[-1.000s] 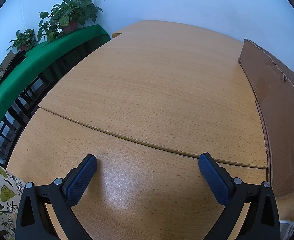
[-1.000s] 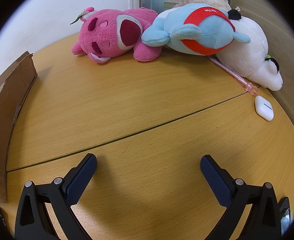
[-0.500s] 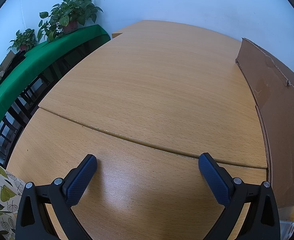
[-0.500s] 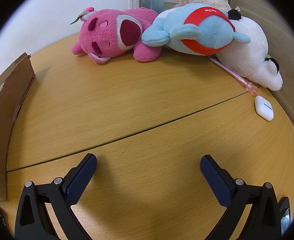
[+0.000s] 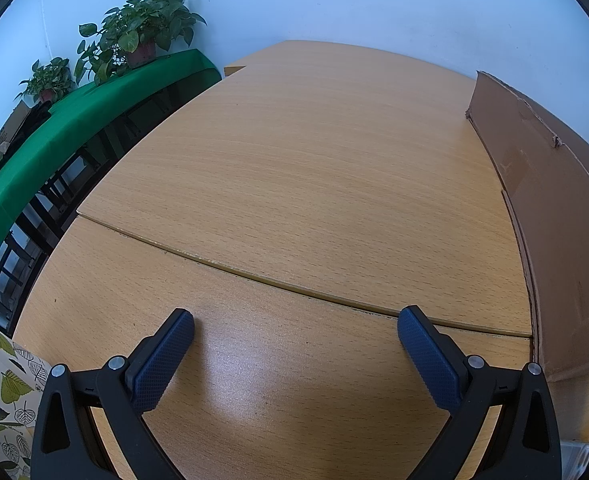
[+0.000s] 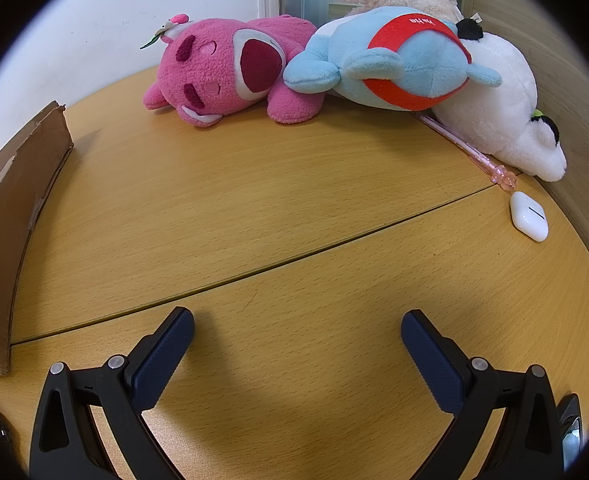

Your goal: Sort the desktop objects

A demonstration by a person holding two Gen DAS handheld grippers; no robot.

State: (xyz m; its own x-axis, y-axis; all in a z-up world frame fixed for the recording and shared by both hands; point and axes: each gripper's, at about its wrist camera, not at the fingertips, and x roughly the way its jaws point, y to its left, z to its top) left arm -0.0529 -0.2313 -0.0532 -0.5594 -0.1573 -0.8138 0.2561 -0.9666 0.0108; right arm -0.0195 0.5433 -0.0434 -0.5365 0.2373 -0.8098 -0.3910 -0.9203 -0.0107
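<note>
In the right wrist view a pink plush bear point(image 6: 230, 72), a light-blue plush with a red band point(image 6: 398, 60) and a white plush point(image 6: 506, 120) lie along the far wall. A pink pen point(image 6: 466, 148) pokes out from under the white plush, and a white earbud case point(image 6: 528, 216) lies near it on the right. My right gripper point(image 6: 296, 328) stands open over bare wood, well short of the toys. My left gripper point(image 5: 294, 326) is open too, with nothing between its fingers. A cardboard box point(image 5: 554, 216) stands to its right; the same cardboard box point(image 6: 10, 208) shows at the right view's left edge.
The wooden table point(image 5: 294, 160) has a seam running across it. A green-covered side table point(image 5: 74, 120) with potted plants point(image 5: 142, 36) stands off to the left. A leaf-patterned object point(image 5: 2, 400) sits at the lower left, and a shiny metal thing point(image 6: 570, 428) at the right view's lower right.
The cardboard box has shifted slightly in both views. Both grippers stay open and nearly still.
</note>
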